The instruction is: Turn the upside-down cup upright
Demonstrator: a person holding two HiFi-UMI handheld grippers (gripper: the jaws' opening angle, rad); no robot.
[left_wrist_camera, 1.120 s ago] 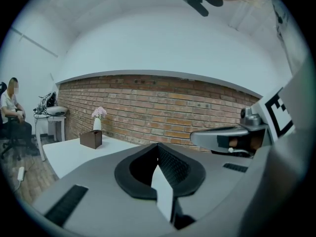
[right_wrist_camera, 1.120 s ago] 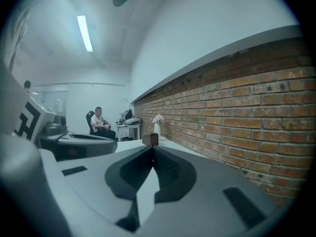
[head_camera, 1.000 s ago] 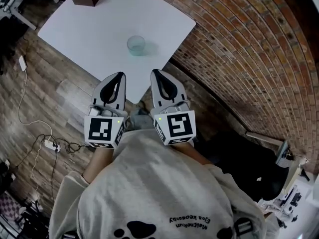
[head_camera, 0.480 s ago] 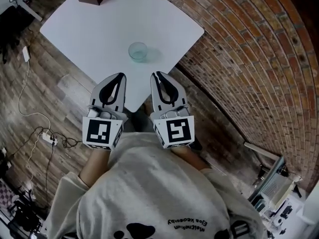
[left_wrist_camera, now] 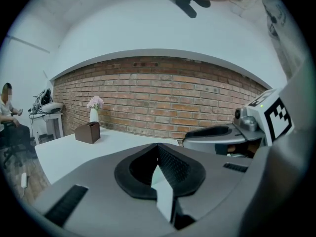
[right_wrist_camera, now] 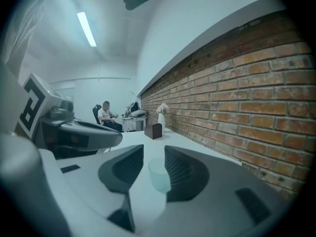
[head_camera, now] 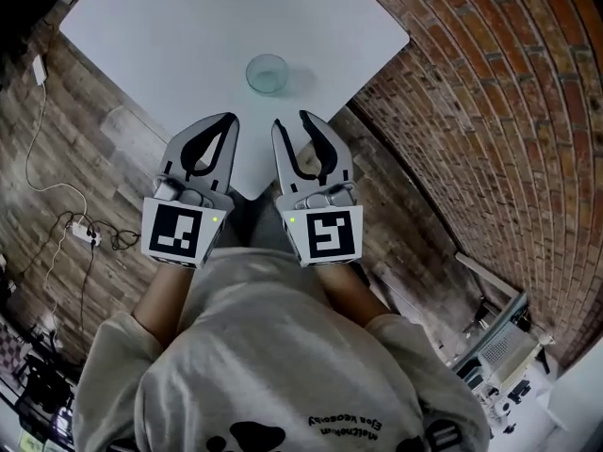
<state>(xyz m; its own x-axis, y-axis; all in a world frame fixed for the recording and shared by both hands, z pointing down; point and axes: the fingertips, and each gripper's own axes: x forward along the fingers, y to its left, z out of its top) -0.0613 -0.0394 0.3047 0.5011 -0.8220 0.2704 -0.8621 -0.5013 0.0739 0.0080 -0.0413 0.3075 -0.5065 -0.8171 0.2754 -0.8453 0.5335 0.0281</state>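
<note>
I'm reaching. The small clear glass cup sits on the white counter, ahead. My right claw has just been opening, nothing inside; my left claw is clenched. Next: get around the cup.

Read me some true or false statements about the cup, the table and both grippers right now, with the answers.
1. The cup stands on the table. True.
2. The left gripper holds the cup. False: its jaws are shut on nothing, short of the cup.
3. The right gripper is shut. False: its jaws stand apart, having just been opening, with nothing between them; the cup lies ahead, untouched.
4. A brown box sits on the table. True.
</note>
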